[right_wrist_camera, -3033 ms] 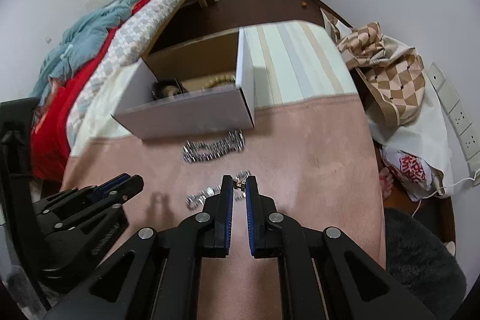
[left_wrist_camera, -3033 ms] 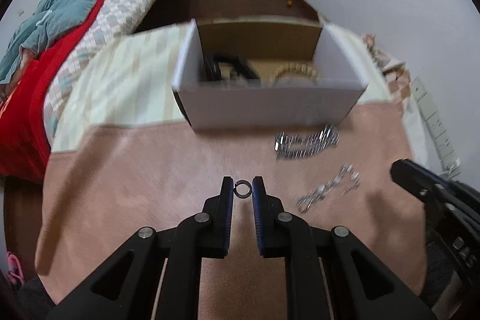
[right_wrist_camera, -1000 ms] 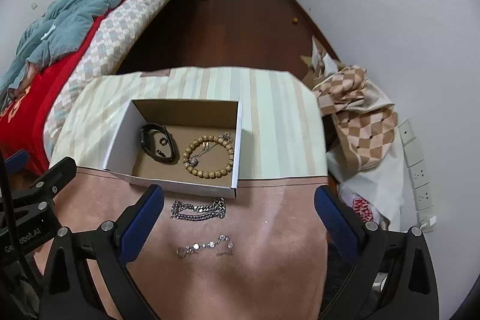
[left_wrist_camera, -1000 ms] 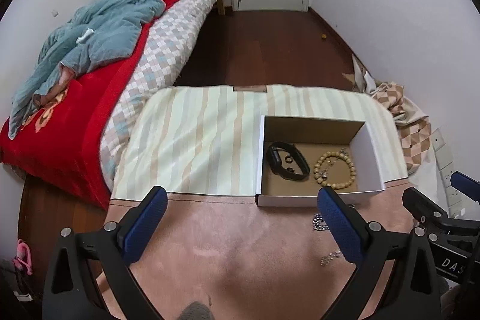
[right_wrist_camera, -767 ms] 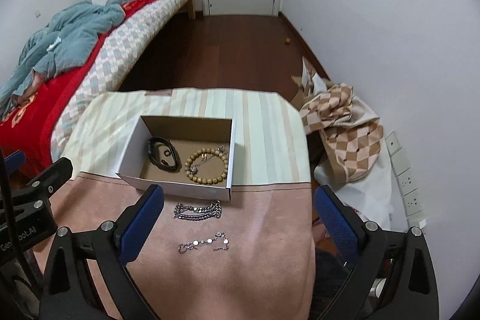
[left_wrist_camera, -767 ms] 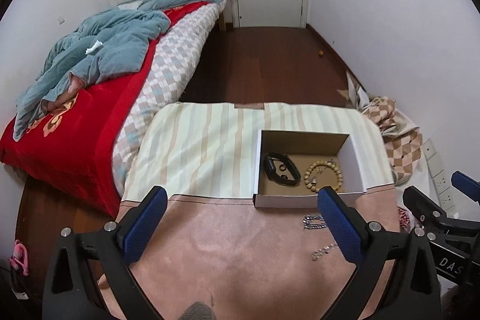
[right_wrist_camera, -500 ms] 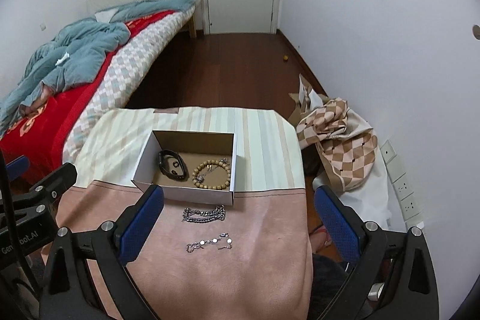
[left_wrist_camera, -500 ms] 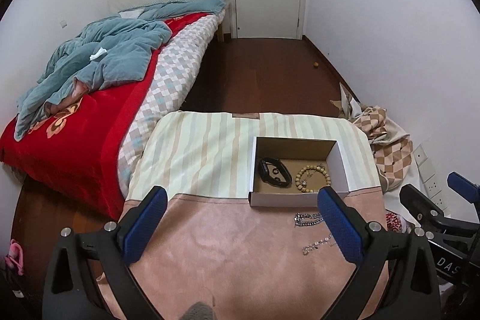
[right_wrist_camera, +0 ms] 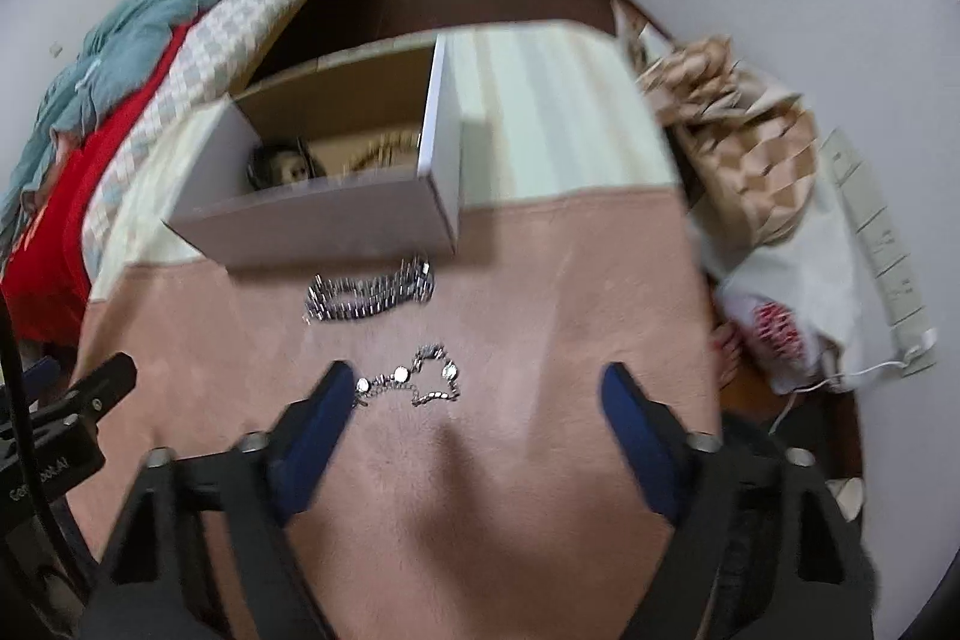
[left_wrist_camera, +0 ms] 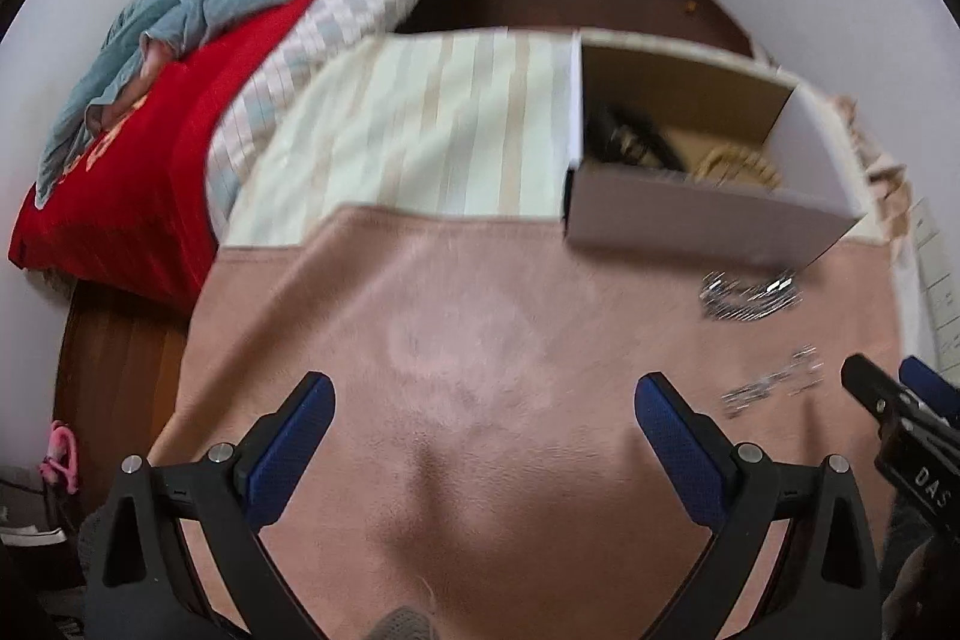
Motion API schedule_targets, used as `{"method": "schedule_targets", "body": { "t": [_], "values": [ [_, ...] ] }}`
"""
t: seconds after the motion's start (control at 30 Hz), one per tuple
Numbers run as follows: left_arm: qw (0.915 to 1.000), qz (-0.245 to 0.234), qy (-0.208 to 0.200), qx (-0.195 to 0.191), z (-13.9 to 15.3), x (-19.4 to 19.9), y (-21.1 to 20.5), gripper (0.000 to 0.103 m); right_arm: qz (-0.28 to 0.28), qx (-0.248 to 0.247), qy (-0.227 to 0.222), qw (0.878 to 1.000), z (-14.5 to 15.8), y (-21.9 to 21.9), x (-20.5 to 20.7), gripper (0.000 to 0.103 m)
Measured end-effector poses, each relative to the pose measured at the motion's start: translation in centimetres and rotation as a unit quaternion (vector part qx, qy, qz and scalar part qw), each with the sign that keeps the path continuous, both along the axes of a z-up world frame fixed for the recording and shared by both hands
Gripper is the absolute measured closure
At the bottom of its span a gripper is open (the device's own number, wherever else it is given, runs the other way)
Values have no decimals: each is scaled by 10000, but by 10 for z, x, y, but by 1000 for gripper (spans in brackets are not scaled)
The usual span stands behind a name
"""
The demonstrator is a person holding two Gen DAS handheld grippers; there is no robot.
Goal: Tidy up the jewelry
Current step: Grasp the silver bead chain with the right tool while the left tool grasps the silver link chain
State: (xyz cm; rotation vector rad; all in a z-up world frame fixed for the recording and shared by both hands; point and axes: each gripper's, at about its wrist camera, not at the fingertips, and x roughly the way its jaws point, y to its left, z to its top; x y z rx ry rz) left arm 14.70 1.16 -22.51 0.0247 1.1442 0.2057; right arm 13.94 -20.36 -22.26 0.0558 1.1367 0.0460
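A thin silver disc bracelet (right_wrist_camera: pixel 414 379) lies on the pink cloth just ahead of my right gripper (right_wrist_camera: pixel 477 388). Its jaws are closing, with the bracelet's right part low between them and nothing pressed. A thick silver chain bracelet (right_wrist_camera: pixel 369 293) lies beyond it, in front of the open cardboard box (right_wrist_camera: pixel 336 220). The box holds a black band (right_wrist_camera: pixel 270 166) and a bead bracelet (right_wrist_camera: pixel 384 148). My left gripper (left_wrist_camera: pixel 483 400) stands open over bare pink cloth, with the chain bracelet (left_wrist_camera: pixel 750 292), the disc bracelet (left_wrist_camera: pixel 774 382) and the box (left_wrist_camera: pixel 708 220) off to its right.
A striped cloth (left_wrist_camera: pixel 432 118) covers the table's far half. A bed with red and teal covers (left_wrist_camera: pixel 150 100) stands to the left. At the right are a checked bag (right_wrist_camera: pixel 744 160), a white bag (right_wrist_camera: pixel 798 304) and wall sockets. The right gripper's tip (left_wrist_camera: pixel 888 406) shows at the left view's edge.
Both grippers have dropped from high above the table to just over the pink cloth. The right gripper's jaws have narrowed; the left stays wide.
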Motion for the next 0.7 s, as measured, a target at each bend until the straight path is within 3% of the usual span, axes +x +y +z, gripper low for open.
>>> {"method": "schedule_targets", "body": {
  "t": [0.13,0.3,0.37,0.57,0.7],
  "values": [
    [9998,66,176,58,-20,4,7,1,173,-118,165,9996,-32,13,7,40],
    [9998,37,199,26,-24,11,11,1,488,-371,-100,9981,-37,25,1,59],
    [9998,-27,173,0,-23,15,6,1,513,-310,-33,9982,-35,23,0,97],
    [9992,-298,137,-222,-23,32,-17,1,3,-39,-53,10000,-24,-13,-5,98],
    [9957,-215,306,-848,-31,47,-27,1,-387,11,-177,9991,-14,-42,-7,98]
  ]
}}
